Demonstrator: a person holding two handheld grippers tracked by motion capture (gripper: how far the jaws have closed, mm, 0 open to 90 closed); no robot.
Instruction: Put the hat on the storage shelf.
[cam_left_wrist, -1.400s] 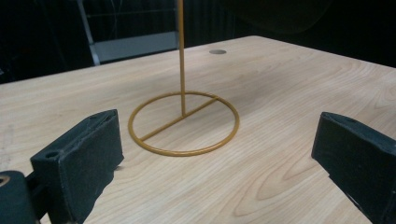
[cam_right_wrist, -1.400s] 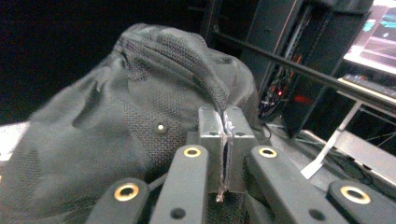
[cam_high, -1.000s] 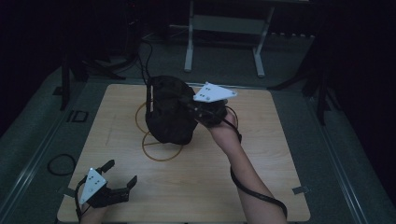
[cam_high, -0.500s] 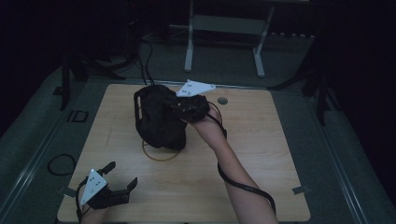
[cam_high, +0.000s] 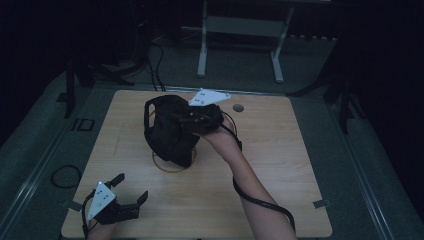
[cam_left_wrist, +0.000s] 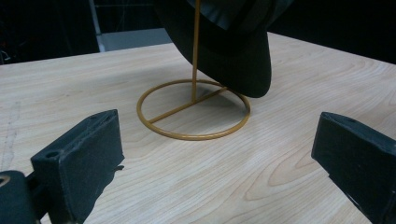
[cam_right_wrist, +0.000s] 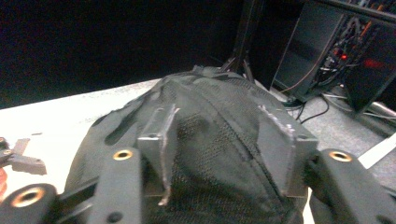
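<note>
A black mesh cap (cam_high: 165, 135) hangs over a thin gold wire stand (cam_high: 172, 168) at the middle of the wooden table (cam_high: 280, 165). My right gripper (cam_high: 192, 120) is shut on the cap's crown from the right, and its fingers (cam_right_wrist: 159, 140) pinch a fold of cap (cam_right_wrist: 210, 121) fabric. The cap (cam_left_wrist: 233, 56) tilts over the stand's post, above the stand's ring base (cam_left_wrist: 194, 136). My left gripper (cam_high: 131, 187) rests open near the table's front left corner. In its own view the left gripper (cam_left_wrist: 219, 158) holds nothing and faces the stand.
A small round grommet (cam_high: 238, 107) sits in the table near its far edge. Beyond the table stand a white desk frame (cam_high: 240, 30) and dark stands, with cables on the floor (cam_high: 65, 175). Bare wood lies between the left gripper and the stand.
My right gripper has moved left with the cap in it, turning and tilting the cap on the stand. The left gripper has stayed in place.
</note>
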